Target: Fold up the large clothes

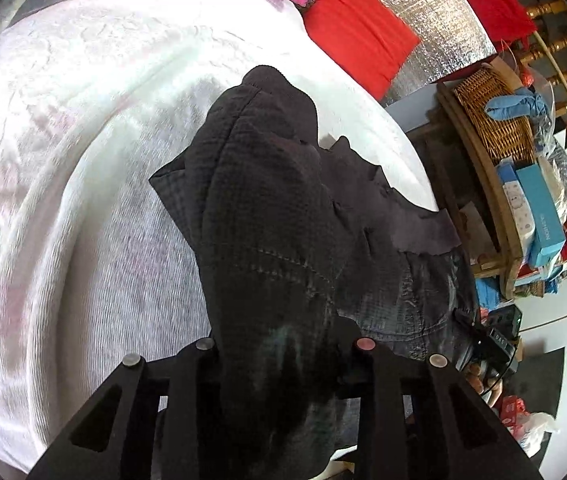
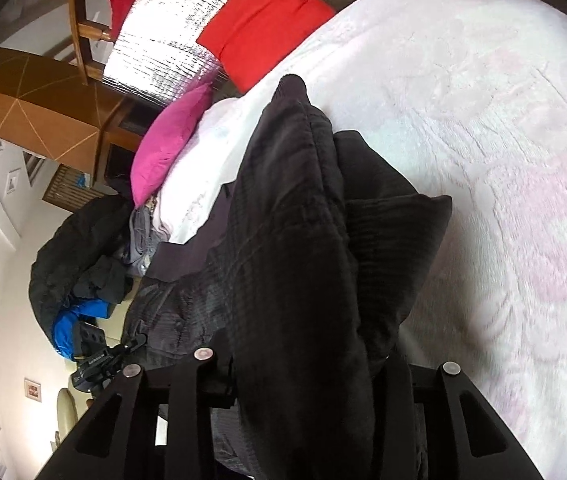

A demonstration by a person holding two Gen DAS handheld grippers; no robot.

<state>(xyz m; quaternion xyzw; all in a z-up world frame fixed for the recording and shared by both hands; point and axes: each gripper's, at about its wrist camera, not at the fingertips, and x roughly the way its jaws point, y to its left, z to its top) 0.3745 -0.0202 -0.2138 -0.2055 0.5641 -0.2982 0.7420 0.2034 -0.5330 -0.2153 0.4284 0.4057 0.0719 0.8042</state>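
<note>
A large dark quilted garment [image 1: 267, 216] hangs from my left gripper [image 1: 283, 356], which is shut on its fabric, and drapes down onto the white bed cover [image 1: 63, 152]. In the right wrist view the same dark garment [image 2: 299, 240] is bunched between the fingers of my right gripper [image 2: 303, 364], which is shut on it. The far end of the garment rests on the bed [image 2: 483, 128]. The other gripper shows at the edge of each view [image 1: 495, 344] [image 2: 99, 364]. The fingertips are hidden by cloth.
Red cushions [image 1: 359, 28] and a pink cushion [image 2: 167, 140] lie at the head of the bed against a silver padded panel [image 2: 171, 28]. A wicker basket and boxes [image 1: 523, 168] crowd a shelf beside the bed. A heap of dark and blue clothes [image 2: 79, 264] lies beside the bed.
</note>
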